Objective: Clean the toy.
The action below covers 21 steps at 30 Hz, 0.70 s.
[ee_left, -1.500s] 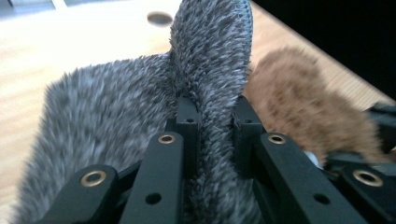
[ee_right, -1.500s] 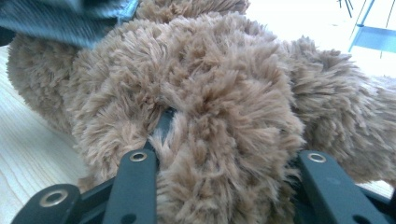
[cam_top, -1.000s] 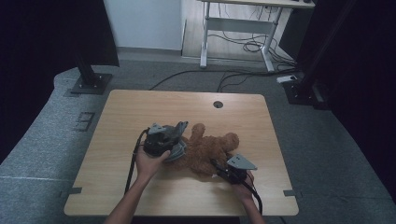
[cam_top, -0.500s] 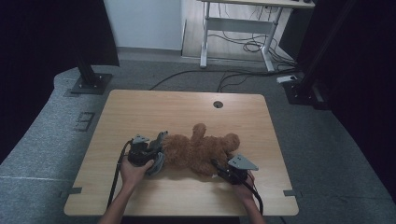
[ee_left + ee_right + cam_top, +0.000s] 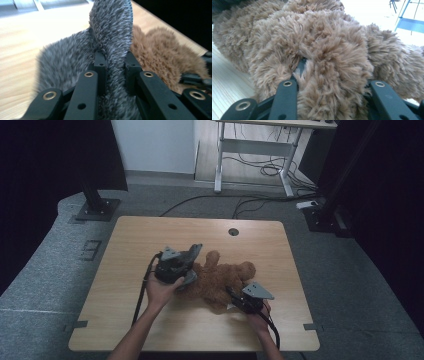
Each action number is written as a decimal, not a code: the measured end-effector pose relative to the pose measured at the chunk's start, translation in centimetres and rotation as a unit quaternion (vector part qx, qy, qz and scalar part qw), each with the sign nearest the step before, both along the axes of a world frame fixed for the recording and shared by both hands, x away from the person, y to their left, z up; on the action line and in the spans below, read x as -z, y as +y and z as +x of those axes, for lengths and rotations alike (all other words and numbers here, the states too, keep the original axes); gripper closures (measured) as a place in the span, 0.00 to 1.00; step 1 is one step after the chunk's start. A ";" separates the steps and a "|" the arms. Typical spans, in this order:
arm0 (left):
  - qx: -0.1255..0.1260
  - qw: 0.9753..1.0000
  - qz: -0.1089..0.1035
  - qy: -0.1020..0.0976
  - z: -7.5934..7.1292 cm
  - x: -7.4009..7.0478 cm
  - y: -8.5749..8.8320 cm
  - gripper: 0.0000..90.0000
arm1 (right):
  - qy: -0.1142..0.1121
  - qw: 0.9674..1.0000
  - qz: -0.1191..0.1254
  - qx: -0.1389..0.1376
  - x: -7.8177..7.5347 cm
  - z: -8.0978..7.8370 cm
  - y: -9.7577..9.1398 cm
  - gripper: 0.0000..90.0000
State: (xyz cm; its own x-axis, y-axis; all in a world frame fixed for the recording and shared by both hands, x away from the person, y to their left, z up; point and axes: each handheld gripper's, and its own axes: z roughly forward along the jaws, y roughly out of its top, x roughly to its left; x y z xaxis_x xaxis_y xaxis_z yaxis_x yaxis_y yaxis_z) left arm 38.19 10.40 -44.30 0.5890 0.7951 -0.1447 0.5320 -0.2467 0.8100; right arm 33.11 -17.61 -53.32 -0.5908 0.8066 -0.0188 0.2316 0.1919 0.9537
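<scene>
Wooden table (image 5: 150, 330): brown teddy bear (image 5: 220, 280) at centre. Left gripper (image 5: 113, 65), at its 9 o'clock, pinches grey fur (image 5: 112, 30); right gripper (image 5: 332, 85), at 5 o'clock, clamps brown plush.

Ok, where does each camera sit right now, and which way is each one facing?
High view: above the person's side, facing forward and down on the table; both forearms, left gripper, right gripper.
Left gripper view: rides the left gripper, faces grey fur clamped in its jaws.
Right gripper view: rides the right gripper, jaws sunk in the brown teddy bear.
Shared: all three show the teddy bear on the wooden tabletop.
</scene>
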 end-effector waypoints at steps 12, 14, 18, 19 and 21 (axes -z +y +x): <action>0.001 0.999 -0.043 -0.019 -2.7 3.5 1.0 0.87 | 0.009 0.999 0.017 -0.035 -0.1 -0.7 -0.6 0.57; 0.003 0.998 -0.055 -0.027 -3.5 4.2 1.3 0.87 | 0.014 0.999 0.020 -0.044 -0.2 -0.9 -0.8 0.52; 0.006 0.997 -0.072 -0.029 -4.3 4.5 1.7 0.87 | 0.019 0.998 0.026 -0.052 -0.5 -1.4 -1.0 0.41; 0.008 0.997 -0.073 -0.029 -4.4 4.5 1.8 0.87 | 0.021 0.998 0.027 -0.053 -0.7 -1.5 -1.1 0.38; 0.009 0.997 -0.075 -0.029 -4.6 4.6 1.9 0.87 | 0.032 0.997 0.032 -0.059 -1.3 -1.6 -1.4 0.31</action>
